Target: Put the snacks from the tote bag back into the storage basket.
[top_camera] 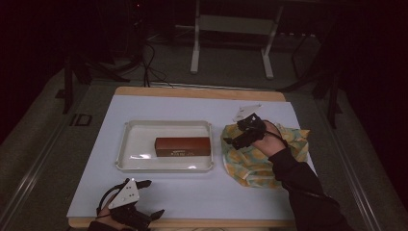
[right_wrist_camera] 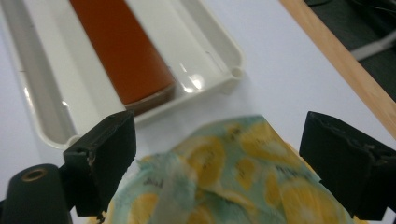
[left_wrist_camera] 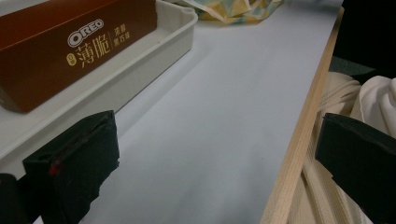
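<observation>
A brown Oreo box (top_camera: 183, 146) (left_wrist_camera: 65, 51) (right_wrist_camera: 122, 56) lies inside a white tray (top_camera: 139, 144) (left_wrist_camera: 154, 46) (right_wrist_camera: 205, 51) in the middle of the white table cover. To the tray's right lies a crumpled cloth (top_camera: 250, 161) (right_wrist_camera: 233, 186) printed with yellow lemons on pale green. My right gripper (top_camera: 243, 132) (right_wrist_camera: 224, 163) hovers open over the cloth's left edge, jaws wide apart and holding nothing. My left gripper (top_camera: 146, 199) (left_wrist_camera: 215, 163) rests open near the table's front edge, below the tray, with bare table between its jaws.
The wooden table edge (left_wrist_camera: 303, 126) (right_wrist_camera: 345, 70) runs close by my left gripper. A light cream fabric (left_wrist_camera: 373, 98) shows just past that edge. A white frame stand (top_camera: 231, 29) and cables lie on the dark floor behind the table.
</observation>
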Demonstrator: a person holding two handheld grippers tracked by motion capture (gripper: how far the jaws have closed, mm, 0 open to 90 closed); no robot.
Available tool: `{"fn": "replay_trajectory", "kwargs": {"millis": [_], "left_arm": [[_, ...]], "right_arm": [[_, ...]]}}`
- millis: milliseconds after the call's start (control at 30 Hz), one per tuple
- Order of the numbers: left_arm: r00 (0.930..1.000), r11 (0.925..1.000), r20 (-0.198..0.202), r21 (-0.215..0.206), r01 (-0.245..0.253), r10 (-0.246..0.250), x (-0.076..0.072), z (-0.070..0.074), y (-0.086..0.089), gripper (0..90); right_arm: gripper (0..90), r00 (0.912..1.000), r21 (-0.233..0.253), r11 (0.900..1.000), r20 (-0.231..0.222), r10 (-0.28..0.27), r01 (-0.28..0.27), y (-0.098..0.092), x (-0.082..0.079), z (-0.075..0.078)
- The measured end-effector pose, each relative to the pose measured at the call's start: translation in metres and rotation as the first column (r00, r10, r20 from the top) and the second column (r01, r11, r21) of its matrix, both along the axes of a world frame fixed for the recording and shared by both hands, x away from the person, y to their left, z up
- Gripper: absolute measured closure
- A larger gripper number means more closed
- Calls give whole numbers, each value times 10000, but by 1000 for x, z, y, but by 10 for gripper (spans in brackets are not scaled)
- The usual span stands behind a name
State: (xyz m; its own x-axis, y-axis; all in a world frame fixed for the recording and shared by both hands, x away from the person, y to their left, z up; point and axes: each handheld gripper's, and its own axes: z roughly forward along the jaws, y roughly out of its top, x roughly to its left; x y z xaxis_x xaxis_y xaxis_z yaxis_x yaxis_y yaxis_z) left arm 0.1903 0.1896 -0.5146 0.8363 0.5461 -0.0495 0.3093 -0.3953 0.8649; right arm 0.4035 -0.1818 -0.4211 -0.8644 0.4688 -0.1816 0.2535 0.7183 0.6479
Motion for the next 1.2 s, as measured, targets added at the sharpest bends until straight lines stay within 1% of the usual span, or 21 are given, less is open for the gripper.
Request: {"fn": "replay_trajectory", "kwargs": {"millis": [67,100,133,167,200,233,267,333,533,600,667,733,767,800,833,900,933,1100,1133,1167,1200], "left_arm": [[10000,10000,2,3,-2,2,0,0,0,0],[10000,10000,2,3,-2,2,0,0,0,0],[10000,10000,6,0,-7,7,0,0,0,0],[10000,10000,5,-6,-14,14,0,0,0,0],[10000,10000,7,-4,-11,11,0,0,0,0],[10000,10000,0,5,-18,18,0,0,0,0],[10000,10000,0,5,-18,18,0,0,0,0],[10000,10000,-4,16,-13,13,0,0,0,0],[10000,10000,-8,5,-25,25,0,0,0,0],[10000,10000,-28,31,-10,10,0,0,0,0],[10000,10000,-11,6,-19,19,0,0,0,0],[10000,10000,-3,-7,-27,27,0,0,0,0],[10000,10000,4,-18,-32,32,0,0,0,0],[10000,10000,10,-16,-30,30,-1,0,0,0],[10000,10000,5,-6,-22,22,0,0,0,0],[10000,10000,-2,13,-1,1,0,0,0,0],[10000,10000,-2,13,-1,1,0,0,0,0],[10000,10000,1,22,-26,26,0,0,0,0],[10000,10000,1,23,-35,35,0,0,-1,0],[10000,10000,1,23,-35,35,0,0,-1,0],[10000,10000,5,26,-35,35,0,0,-1,0]], "right_arm": [[110,9993,327,9988,112,-365,361,-8,-3,1],[110,9993,327,9988,112,-365,361,-8,-3,1],[111,9954,643,9941,355,-893,869,-16,-6,1],[111,9954,643,9941,355,-893,869,-16,-6,1],[111,9938,843,9917,458,-1014,973,-20,-8,2],[112,9903,1246,9851,587,-1262,1182,-28,-12,2],[112,9899,1389,9831,592,-1285,1193,-31,-13,2],[112,9895,1474,9819,647,-1295,1189,-34,-15,2],[112,9828,2051,9663,664,-1721,1553,-53,-29,-1],[112,9793,2119,9623,718,-1891,1703,-58,-33,-2],[112,9801,2179,9613,671,-1869,1684,-63,-37,-4],[111,9750,2355,9539,765,-2088,1858,-69,-43,-6],[111,9750,2355,9539,765,-2088,1858,-69,-43,-6],[111,9729,2574,9472,784,-2174,1910,-73,-46,-6],[112,9648,2841,9332,783,-2512,2199,-80,-52,-8],[112,9591,3006,9227,705,-2741,2415,-87,-58,-12],[112,9591,3006,9227,705,-2741,2415,-87,-58,-12],[111,9487,2935,9146,650,-3095,2783,-99,-72,-25],[112,9413,2997,9082,777,-3284,2921,-103,-78,-29],[112,9413,2997,9082,777,-3284,2921,-103,-78,-29],[112,9331,3062,9001,836,-3498,3100,-107,-84,-33]]}}
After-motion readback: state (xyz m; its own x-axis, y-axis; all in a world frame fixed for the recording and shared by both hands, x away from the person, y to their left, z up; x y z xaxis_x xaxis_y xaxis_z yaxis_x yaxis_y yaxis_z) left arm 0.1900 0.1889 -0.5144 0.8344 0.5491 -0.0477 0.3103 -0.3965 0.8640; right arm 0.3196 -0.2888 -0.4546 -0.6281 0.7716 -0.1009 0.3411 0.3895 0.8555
